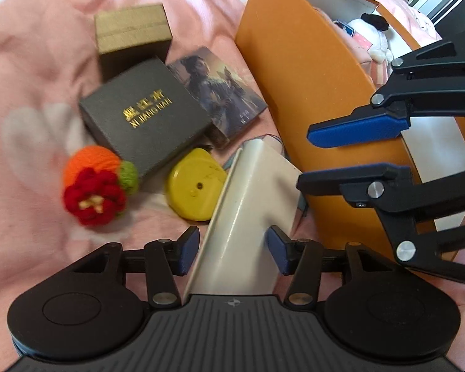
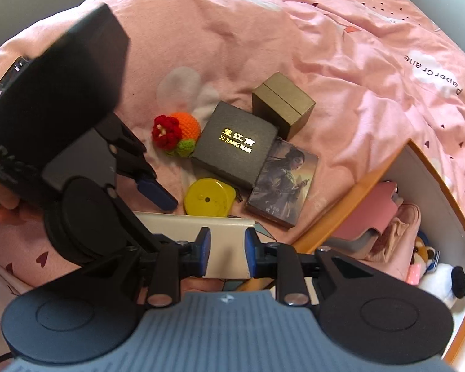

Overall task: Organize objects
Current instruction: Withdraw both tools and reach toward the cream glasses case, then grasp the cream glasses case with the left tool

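Left claw (image 1: 232, 248) open, straddling white box (image 1: 251, 204); right claw (image 2: 228, 255) narrow, gripping nothing.

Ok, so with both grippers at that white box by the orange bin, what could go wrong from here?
1. The left gripper has its jaws open around the white box, so the box may slide or tip onto the yellow tape measure.
2. The right gripper sits very near the left one and the orange bin; a bump could knock either.
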